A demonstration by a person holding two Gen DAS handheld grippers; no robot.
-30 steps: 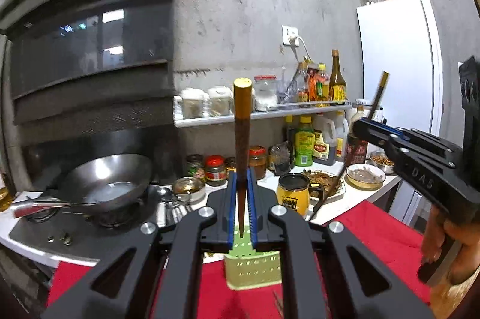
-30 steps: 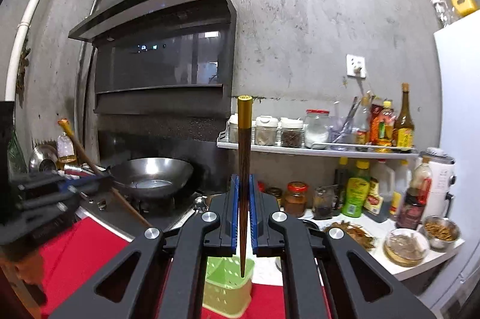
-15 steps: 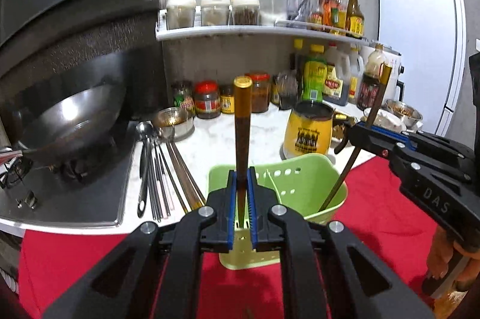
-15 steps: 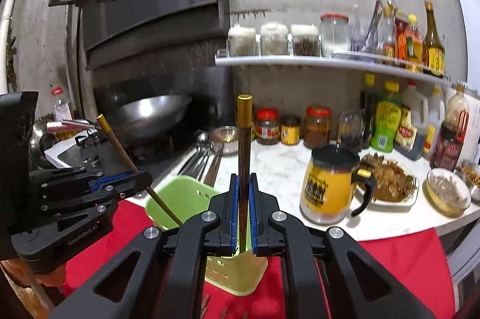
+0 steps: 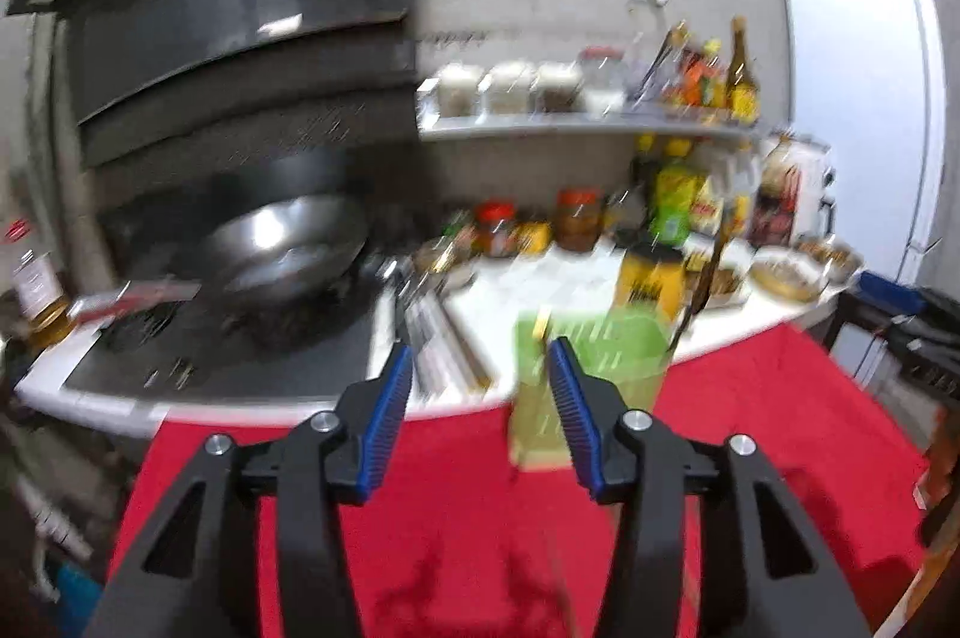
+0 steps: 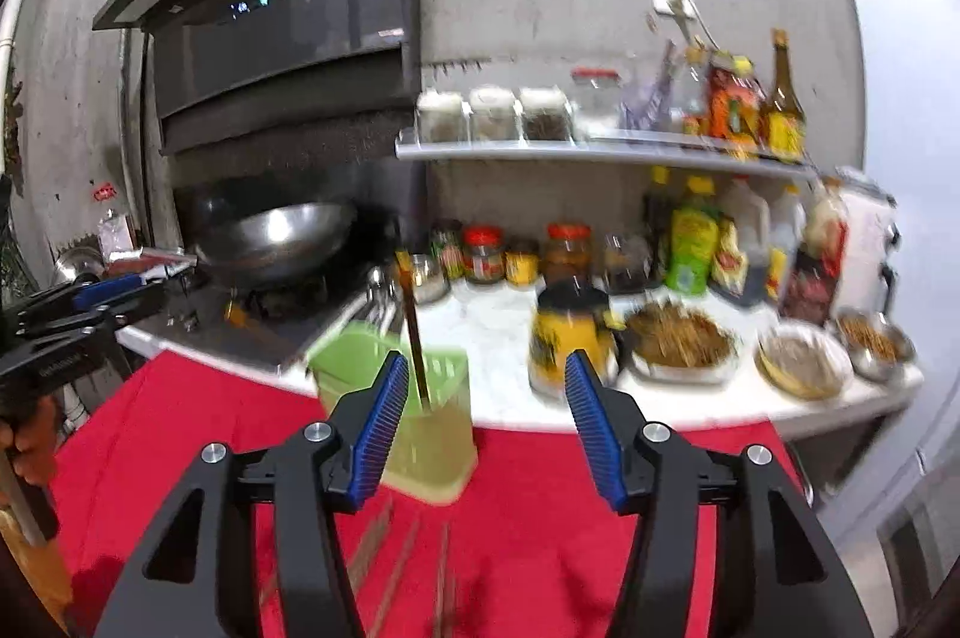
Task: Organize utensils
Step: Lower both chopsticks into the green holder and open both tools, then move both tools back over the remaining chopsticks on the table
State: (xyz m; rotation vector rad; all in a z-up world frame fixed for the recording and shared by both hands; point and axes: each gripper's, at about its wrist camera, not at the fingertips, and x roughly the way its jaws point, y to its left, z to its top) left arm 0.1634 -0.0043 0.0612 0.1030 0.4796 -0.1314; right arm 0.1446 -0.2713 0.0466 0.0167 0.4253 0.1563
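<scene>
A green perforated utensil basket [image 5: 591, 368] stands on the red cloth [image 5: 456, 506]; it also shows in the right wrist view [image 6: 420, 398]. Two brown chopsticks stand in it: one leans at its right side [image 5: 699, 290], one shows only its gold tip [image 5: 542, 323]. In the right wrist view one chopstick [image 6: 414, 332] stands upright in it. My left gripper [image 5: 480, 398] is open and empty just in front of the basket. My right gripper [image 6: 483, 410] is open and empty, the basket behind its left finger. More chopsticks [image 6: 408, 554] lie on the cloth. Both views are motion-blurred.
A wok [image 5: 282, 248] sits on the stove at left. Spoons and chopsticks [image 5: 432, 338] lie on the white counter. A yellow mug [image 6: 570, 332], food bowls [image 6: 804, 356], jars and bottles crowd the counter's right side. A shelf [image 6: 600, 152] runs above. A white fridge [image 5: 864, 98] stands at right.
Both grippers have opened and let go of their chopsticks, which now stand in the green basket. Both grippers have pulled back and up from the basket.
</scene>
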